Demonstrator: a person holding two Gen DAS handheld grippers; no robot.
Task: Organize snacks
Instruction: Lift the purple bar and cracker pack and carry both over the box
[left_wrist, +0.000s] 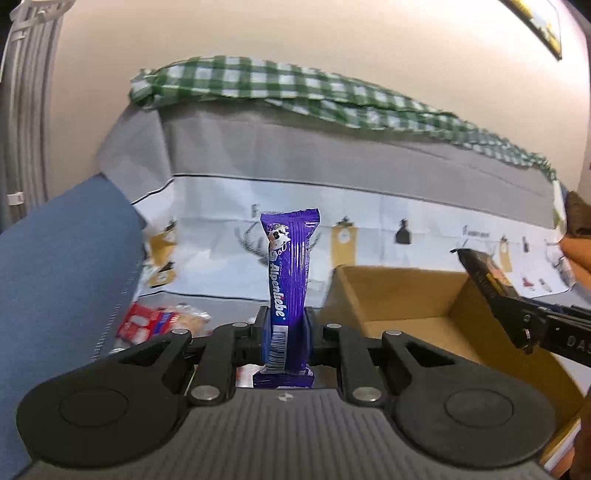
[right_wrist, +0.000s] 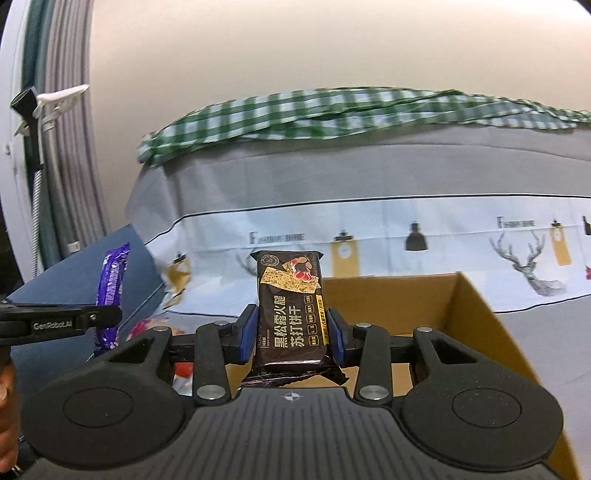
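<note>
My left gripper (left_wrist: 287, 334) is shut on a purple Alpenliebe candy bar (left_wrist: 290, 280), held upright above the bed, just left of an open cardboard box (left_wrist: 402, 295). My right gripper (right_wrist: 291, 334) is shut on a black cracker packet (right_wrist: 290, 310), held upright over the box's near left edge (right_wrist: 476, 306). In the left wrist view the right gripper (left_wrist: 517, 314) with the black packet (left_wrist: 484, 273) shows at the right, above the box. In the right wrist view the left gripper (right_wrist: 92, 317) with the purple bar (right_wrist: 110, 291) shows at the left.
Red and clear snack packets (left_wrist: 159, 321) lie on the sheet left of the box; they also show in the right wrist view (right_wrist: 147, 328). A blue surface (left_wrist: 55, 266) lies to the left. A green checked cloth (left_wrist: 295, 88) lies along the back by the wall.
</note>
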